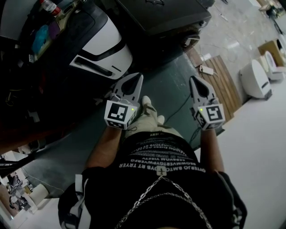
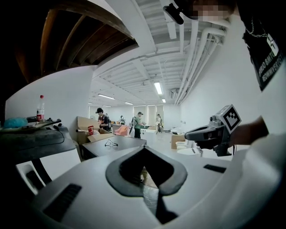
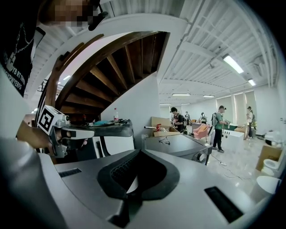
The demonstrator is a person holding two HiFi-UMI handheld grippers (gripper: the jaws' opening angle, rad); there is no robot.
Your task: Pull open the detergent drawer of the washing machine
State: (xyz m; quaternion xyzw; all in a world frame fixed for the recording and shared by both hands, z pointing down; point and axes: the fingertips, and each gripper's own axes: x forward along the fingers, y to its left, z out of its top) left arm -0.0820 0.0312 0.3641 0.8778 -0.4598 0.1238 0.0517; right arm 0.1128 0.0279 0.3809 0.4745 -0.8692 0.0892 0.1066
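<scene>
The washing machine (image 1: 165,13) stands on the floor (image 1: 259,147) ahead of the person (image 1: 161,179), well apart from both grippers; its detergent drawer can't be made out. The left gripper (image 1: 137,77) and right gripper (image 1: 193,79) point toward it side by side, fingers (image 2: 89,188) closed together, holding nothing.

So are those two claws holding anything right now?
No, nothing. The left claw and the right claw are both shut, with nothing between them.
</scene>
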